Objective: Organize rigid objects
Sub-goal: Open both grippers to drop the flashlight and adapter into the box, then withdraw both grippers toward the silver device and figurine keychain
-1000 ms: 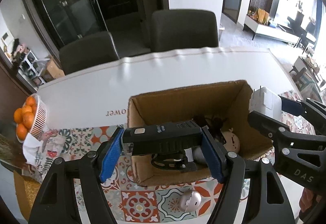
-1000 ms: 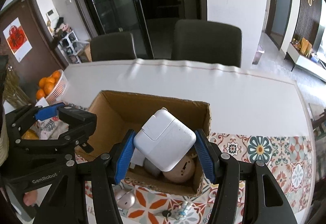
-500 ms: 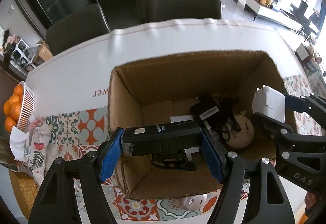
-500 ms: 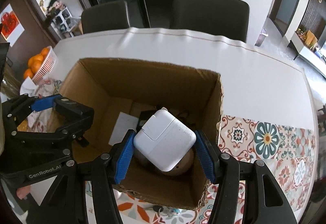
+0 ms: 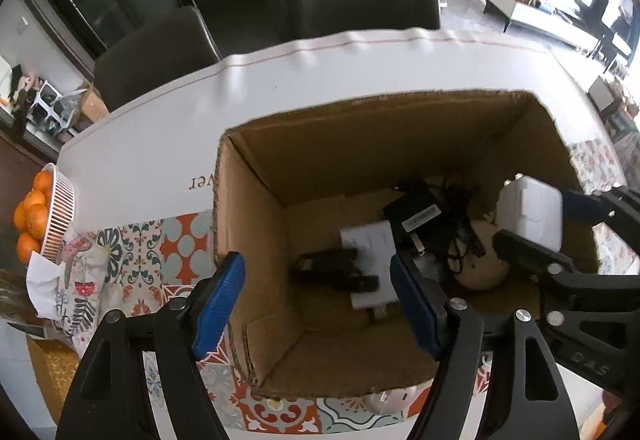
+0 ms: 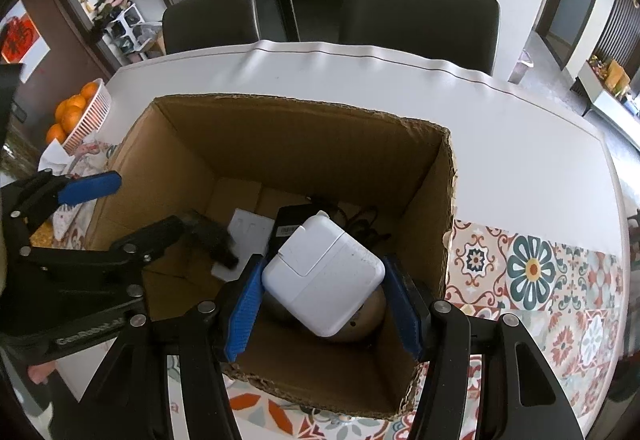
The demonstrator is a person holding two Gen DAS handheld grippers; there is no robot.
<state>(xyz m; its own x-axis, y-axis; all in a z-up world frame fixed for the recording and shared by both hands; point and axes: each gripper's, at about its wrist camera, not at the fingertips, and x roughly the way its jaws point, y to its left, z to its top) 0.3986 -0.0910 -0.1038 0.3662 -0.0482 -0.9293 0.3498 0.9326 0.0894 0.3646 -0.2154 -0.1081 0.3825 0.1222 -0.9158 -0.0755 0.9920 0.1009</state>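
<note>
An open cardboard box (image 5: 248, 224) (image 6: 432, 208) stands on the table. My left gripper (image 5: 320, 304) is open and empty over the box's near left corner. The black device (image 5: 336, 274) it held is in the box, blurred, over a white paper (image 5: 370, 240); it also shows in the right wrist view (image 6: 212, 240). My right gripper (image 6: 324, 300) is shut on a white power adapter (image 6: 324, 272) (image 5: 530, 214) and holds it inside the box's right side, above a tan round object (image 5: 484, 276). A black adapter with cables (image 5: 416, 212) lies in the box.
A white basket of oranges (image 5: 44, 216) (image 6: 80, 112) stands at the table's left edge on crumpled cloth. A small pinkish-white object (image 5: 390, 398) lies on the patterned mat just before the box. Two dark chairs (image 6: 416, 16) stand behind the table.
My left gripper has opened and let go of the black device, which has dropped into the box. Both grippers have moved lower and nearer to the box; the right still holds the adapter.
</note>
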